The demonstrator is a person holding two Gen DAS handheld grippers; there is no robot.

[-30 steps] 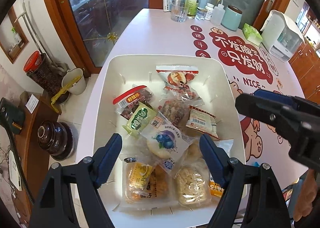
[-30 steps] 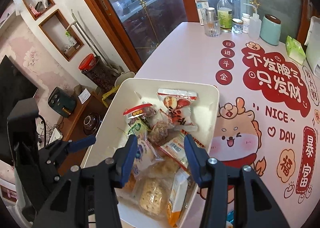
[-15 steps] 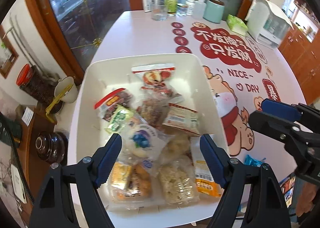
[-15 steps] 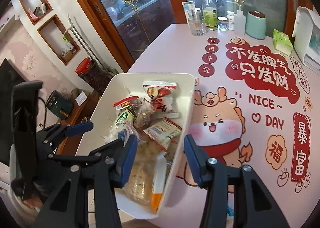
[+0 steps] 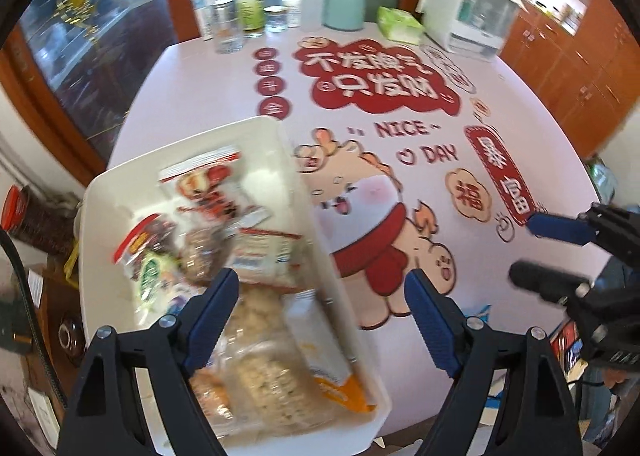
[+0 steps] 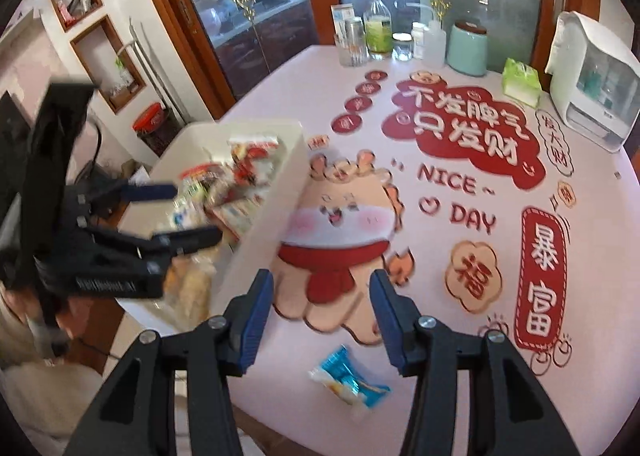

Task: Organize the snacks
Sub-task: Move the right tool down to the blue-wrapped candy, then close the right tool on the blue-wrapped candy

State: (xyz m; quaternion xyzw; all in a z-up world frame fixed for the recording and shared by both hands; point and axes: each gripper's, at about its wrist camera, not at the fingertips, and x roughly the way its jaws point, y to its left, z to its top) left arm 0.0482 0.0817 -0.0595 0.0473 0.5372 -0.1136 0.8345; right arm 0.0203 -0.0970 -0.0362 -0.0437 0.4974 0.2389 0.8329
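A white bin (image 5: 296,175) full of wrapped snacks sits at the table's near left corner; it also shows in the right wrist view (image 6: 276,191). My left gripper (image 5: 320,292) is open and empty, hovering over the bin's right wall. My right gripper (image 6: 322,292) is open and empty above the table mat. A small blue-and-white snack packet (image 6: 350,380) lies on the table just below and between the right gripper's fingers; a corner of it shows in the left wrist view (image 5: 482,310). The right gripper appears in the left wrist view (image 5: 548,252), the left gripper in the right wrist view (image 6: 176,211).
At the table's far edge stand bottles and jars (image 6: 378,33), a teal canister (image 6: 468,49), a green tissue pack (image 6: 520,81) and a white appliance (image 6: 592,83). The table's left edge drops to the floor with a red-lidded jar (image 6: 150,123).
Both grippers have swung right, away from above the bin toward the table mat. The blue packet has come into the right wrist view. Both grippers stayed open.
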